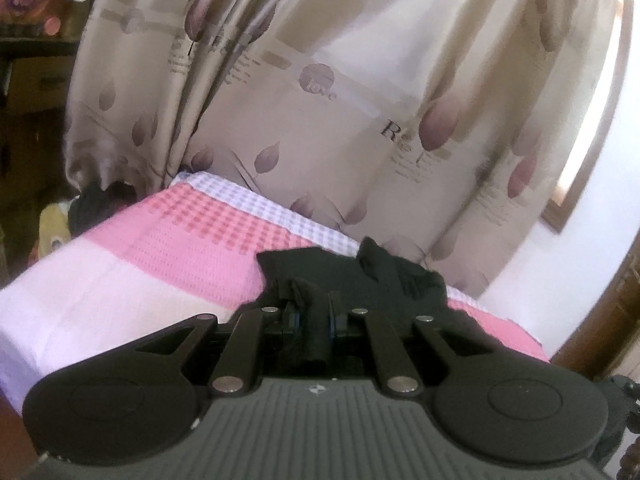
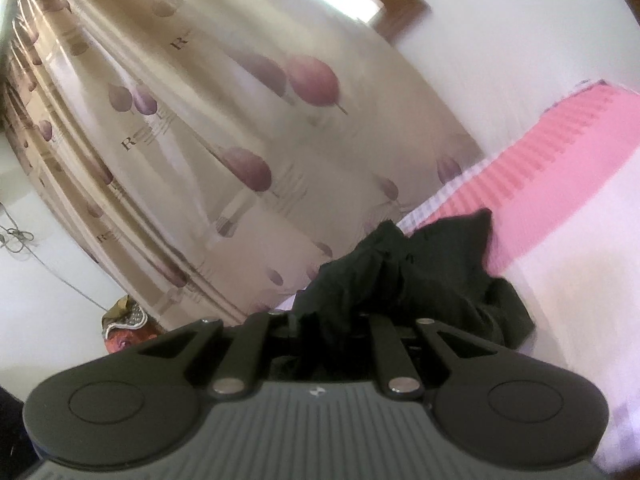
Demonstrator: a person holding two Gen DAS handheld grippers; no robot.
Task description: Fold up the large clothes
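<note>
A black garment point(image 1: 360, 276) hangs bunched over a bed with a pink and white checked cover point(image 1: 168, 248). My left gripper point(image 1: 314, 320) is shut on a fold of its cloth, which runs back between the fingers. In the right wrist view the same black garment point(image 2: 404, 280) drapes forward over the bed cover point(image 2: 568, 184). My right gripper point(image 2: 332, 328) is shut on another bunch of it, and the cloth hides the fingertips. Both grippers are lifted above the bed and point nearly level toward a curtain.
A beige curtain with purple leaf prints point(image 1: 320, 92) hangs right behind the bed, also filling the right wrist view as the curtain point(image 2: 208, 140). A dark wooden cabinet point(image 1: 36, 76) stands at the far left. A wooden window frame point(image 2: 396, 12) and a white wall point(image 2: 520, 32) lie to the right.
</note>
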